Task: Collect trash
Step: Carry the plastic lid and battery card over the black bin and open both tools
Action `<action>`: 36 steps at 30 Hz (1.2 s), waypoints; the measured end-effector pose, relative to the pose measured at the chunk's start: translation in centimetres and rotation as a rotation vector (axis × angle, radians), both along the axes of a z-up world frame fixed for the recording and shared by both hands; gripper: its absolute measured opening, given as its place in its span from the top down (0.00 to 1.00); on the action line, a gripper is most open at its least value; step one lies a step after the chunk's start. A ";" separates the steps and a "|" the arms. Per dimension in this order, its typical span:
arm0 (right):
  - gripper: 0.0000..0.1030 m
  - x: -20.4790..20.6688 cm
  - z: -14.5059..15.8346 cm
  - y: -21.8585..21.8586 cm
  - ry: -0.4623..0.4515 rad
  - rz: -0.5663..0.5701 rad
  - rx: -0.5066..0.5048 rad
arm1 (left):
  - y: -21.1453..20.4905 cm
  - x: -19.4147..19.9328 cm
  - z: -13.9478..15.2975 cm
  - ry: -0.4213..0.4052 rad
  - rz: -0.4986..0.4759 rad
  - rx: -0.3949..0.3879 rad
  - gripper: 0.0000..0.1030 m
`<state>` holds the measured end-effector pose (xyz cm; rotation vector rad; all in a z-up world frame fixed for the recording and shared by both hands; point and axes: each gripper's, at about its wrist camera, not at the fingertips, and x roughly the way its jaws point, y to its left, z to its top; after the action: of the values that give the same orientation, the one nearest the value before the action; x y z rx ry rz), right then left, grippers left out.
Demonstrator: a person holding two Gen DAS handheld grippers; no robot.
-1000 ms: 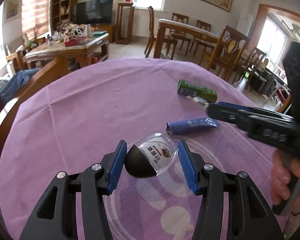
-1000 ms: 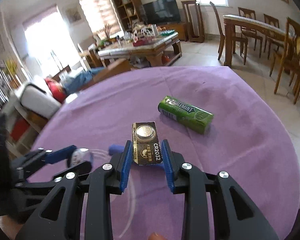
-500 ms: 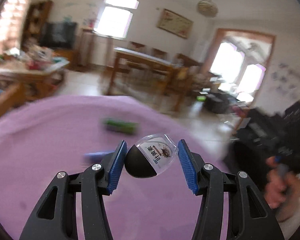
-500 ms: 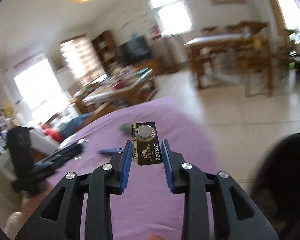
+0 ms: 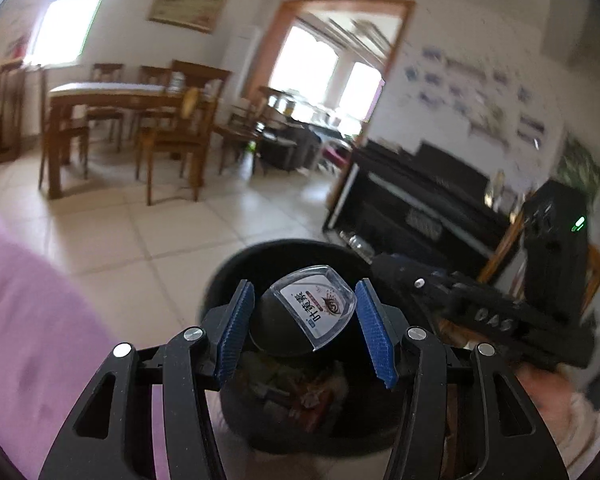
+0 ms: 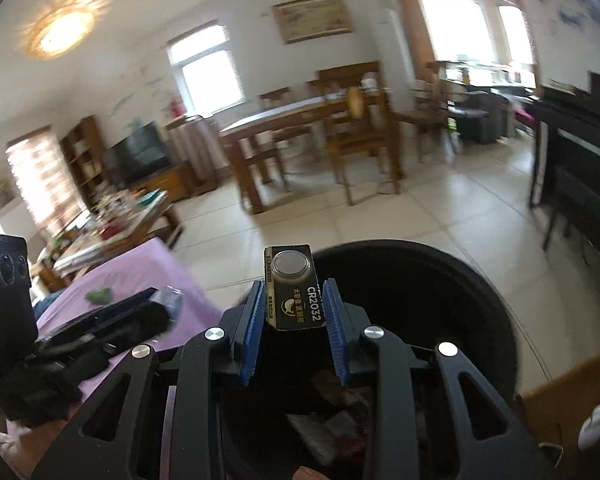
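Both grippers hover over the black trash bin (image 5: pixel 228 276), directly below: left gripper (image 5: pixel 305 326) clamps a clear-capped eye-drop package (image 5: pixel 306 316), right gripper (image 6: pixel 293 326) pinches the upright CR2032 battery card (image 6: pixel 294 290).

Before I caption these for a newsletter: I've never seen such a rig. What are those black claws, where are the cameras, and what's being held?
No robot here: a person holds a hand-operated gripper in each hand, each carrying a wide-angle camera looking along its fingers. In the left camera's picture, the left gripper is shut on a small clear-capped container. In the right camera's picture, the right gripper is shut on a CR2032 battery pack. Both hang over a black trash bin with rubbish inside. A purple tablecloth shows at the left.
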<state>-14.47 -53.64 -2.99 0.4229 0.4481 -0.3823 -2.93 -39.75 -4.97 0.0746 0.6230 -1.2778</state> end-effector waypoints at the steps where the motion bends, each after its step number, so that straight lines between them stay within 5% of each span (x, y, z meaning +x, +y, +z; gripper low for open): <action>1: 0.71 -0.5 -0.2 -0.6 -0.001 -0.025 0.005 | -1.3 -0.1 -0.5 -0.010 -0.012 0.014 0.48; 6: 0.71 -1.4 -2.0 -1.9 0.021 -0.098 0.014 | -4.6 -0.1 -2.3 -0.019 -0.031 0.048 0.48; 30: 0.70 -1.1 -4.1 -3.0 0.105 -0.111 0.032 | -4.3 -0.9 -2.8 -0.083 -0.117 0.130 0.48; 36: 0.68 -1.0 -4.1 -3.5 0.107 -0.108 0.046 | -4.2 -1.1 -2.5 -0.107 -0.094 0.134 0.22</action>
<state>-15.49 -57.12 -7.09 0.4740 0.5402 -0.5018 -4.00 -43.92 -7.44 0.2843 0.6176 -1.3125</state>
